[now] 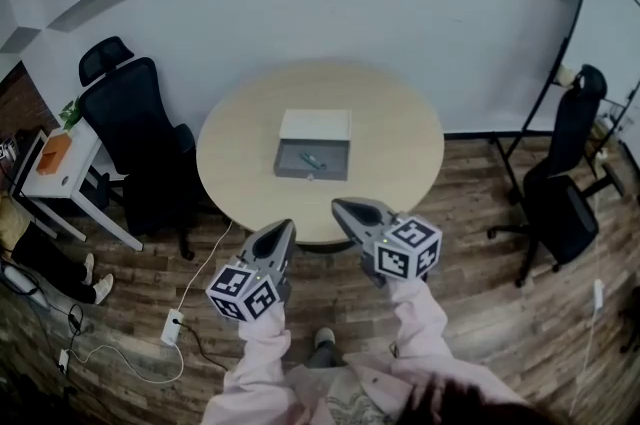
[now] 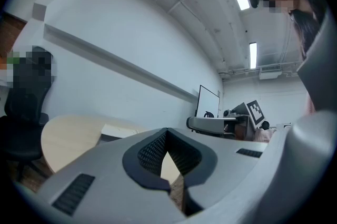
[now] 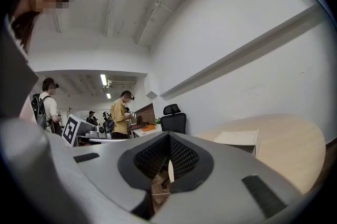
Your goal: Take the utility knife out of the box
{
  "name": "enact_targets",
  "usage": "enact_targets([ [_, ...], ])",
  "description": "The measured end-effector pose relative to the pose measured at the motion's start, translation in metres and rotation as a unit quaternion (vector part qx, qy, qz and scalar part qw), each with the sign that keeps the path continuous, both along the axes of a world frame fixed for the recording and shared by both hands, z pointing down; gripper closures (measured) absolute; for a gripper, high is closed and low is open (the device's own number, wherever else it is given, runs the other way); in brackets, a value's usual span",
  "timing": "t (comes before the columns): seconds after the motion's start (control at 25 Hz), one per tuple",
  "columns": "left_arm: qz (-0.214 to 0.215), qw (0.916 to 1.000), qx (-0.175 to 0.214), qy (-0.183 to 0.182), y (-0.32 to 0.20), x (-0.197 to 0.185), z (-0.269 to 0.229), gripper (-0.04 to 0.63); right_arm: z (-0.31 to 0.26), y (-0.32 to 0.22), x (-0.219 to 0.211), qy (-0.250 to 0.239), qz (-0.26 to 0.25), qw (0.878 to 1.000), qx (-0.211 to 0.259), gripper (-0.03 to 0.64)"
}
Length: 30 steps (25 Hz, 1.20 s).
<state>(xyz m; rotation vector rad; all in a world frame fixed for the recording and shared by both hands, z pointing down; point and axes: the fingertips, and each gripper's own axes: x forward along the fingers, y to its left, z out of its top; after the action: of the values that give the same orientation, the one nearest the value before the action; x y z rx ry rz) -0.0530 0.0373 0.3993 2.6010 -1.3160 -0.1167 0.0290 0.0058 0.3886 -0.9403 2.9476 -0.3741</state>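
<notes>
A grey box lies open on the round wooden table, its white lid behind it. Inside lies the utility knife, small with a teal part. My left gripper and right gripper hover side by side just short of the table's near edge, both shut and empty, pointing level at the box. The left gripper view shows its shut jaws, with the box beyond. In the right gripper view the shut jaws have the box to their right.
Black office chairs stand left and right of the table. A white side table with an orange item is at far left. A power strip and cables lie on the floor. A whiteboard stands right. People stand far off.
</notes>
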Motion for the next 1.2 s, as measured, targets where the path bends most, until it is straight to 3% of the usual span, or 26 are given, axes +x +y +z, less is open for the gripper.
enact_targets([
  [1.2,0.057,0.9983,-0.013,0.004,-0.098,-0.035,0.008,0.589,0.014,-0.084,-0.048,0.004,0.014,1.000,-0.021,0.620],
])
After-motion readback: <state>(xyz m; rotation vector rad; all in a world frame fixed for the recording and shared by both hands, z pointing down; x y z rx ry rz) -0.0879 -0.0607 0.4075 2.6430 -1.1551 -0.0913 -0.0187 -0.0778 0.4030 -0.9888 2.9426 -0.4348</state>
